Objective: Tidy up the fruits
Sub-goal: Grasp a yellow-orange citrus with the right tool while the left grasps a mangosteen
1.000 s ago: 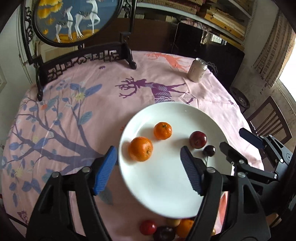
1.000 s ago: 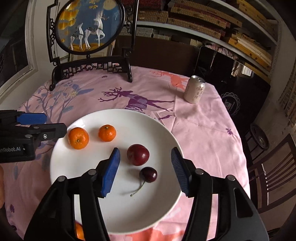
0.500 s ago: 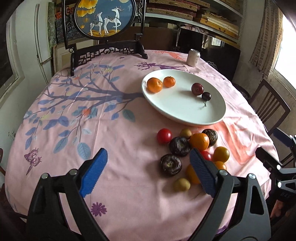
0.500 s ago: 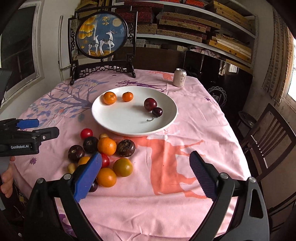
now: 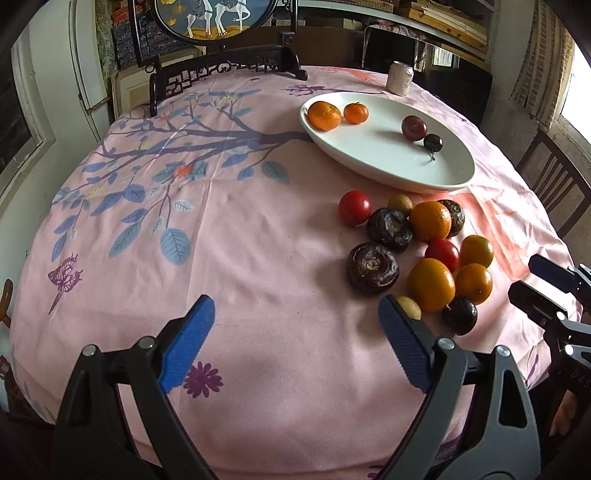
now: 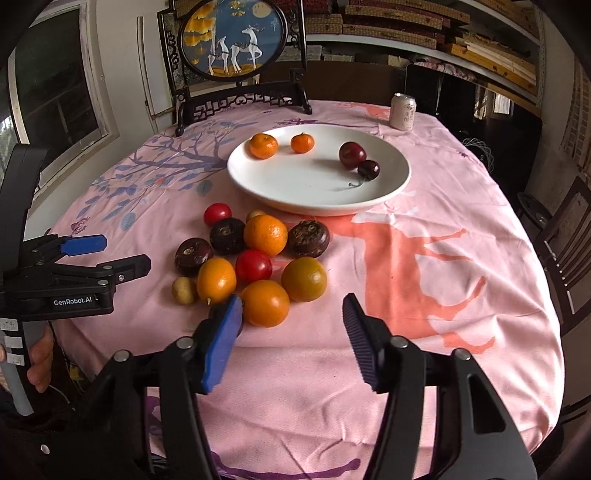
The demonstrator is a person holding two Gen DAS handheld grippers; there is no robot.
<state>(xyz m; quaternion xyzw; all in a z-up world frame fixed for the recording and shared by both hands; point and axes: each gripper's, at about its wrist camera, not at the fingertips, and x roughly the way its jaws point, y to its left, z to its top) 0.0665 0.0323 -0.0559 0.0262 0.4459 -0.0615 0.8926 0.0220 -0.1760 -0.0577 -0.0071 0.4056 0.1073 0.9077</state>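
A round table under a pink cloth printed with branches and deer (image 6: 461, 236) carries a wide white ceramic plate (image 6: 317, 192), a pale drinks can (image 6: 403, 111) and a dark carved wooden screen stand (image 6: 240, 99) at its far edge. A loose cluster of orange, red and dark wrinkled fruits (image 6: 255, 258) lies directly on the cloth just beside the plate

A round table is covered by a pink tablecloth (image 6: 424, 229) printed with a blue-leaved tree on the left and an orange deer on the right. At the far edge stands a dark carved stand holding a round deer painting (image 6: 232, 35). A pale drinks can (image 6: 403, 111) sits far right. Shelves (image 6: 424, 26) line the back wall, and a wooden chair (image 6: 569, 236) stands right.
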